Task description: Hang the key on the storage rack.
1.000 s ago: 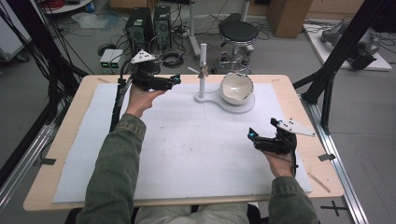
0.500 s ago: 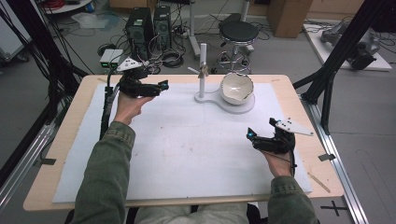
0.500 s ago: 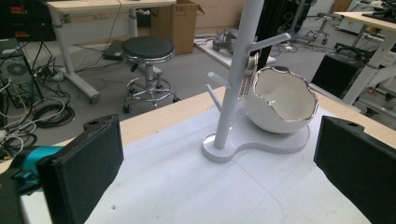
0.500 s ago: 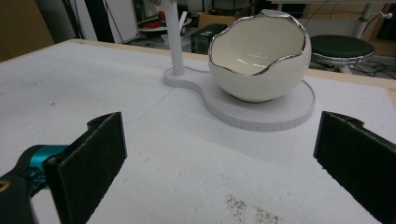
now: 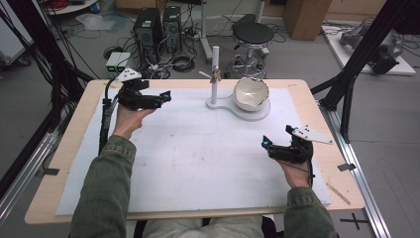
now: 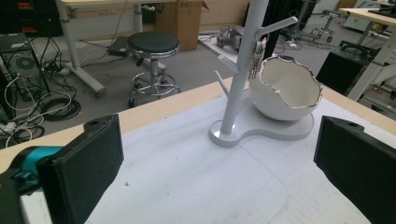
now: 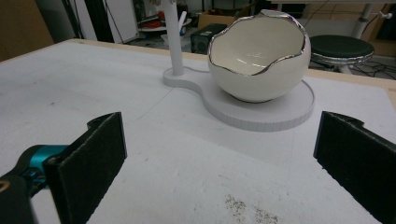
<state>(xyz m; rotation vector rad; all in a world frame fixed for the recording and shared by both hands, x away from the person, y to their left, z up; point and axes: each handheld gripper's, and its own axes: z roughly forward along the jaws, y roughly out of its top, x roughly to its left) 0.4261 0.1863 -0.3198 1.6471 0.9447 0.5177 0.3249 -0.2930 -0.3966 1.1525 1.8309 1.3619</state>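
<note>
A white egg-shaped bowl (image 5: 251, 93) with a silver rim sits on a white stand base (image 5: 257, 113) at the back of the table. Beside it a white pole (image 5: 214, 74) with pegs rises from the same base, and a small metallic chain (image 6: 258, 56) hangs from one peg. My left gripper (image 5: 162, 97) hovers at the back left, open and empty, pointing right toward the pole (image 6: 238, 79). My right gripper (image 5: 266, 144) rests at the right, open and empty, aimed at the bowl (image 7: 259, 56). Both pairs of pads (image 6: 88, 163) (image 7: 93, 154) stand wide apart.
A white mat (image 5: 198, 158) covers most of the wooden table (image 5: 74, 144). A black stool (image 5: 252, 34), computer towers (image 5: 153, 25) and cables lie on the floor behind. Black frame legs (image 5: 346, 99) stand at the right edge.
My left gripper has moved left and slightly toward me, away from the pole. The right gripper has stayed in place.
</note>
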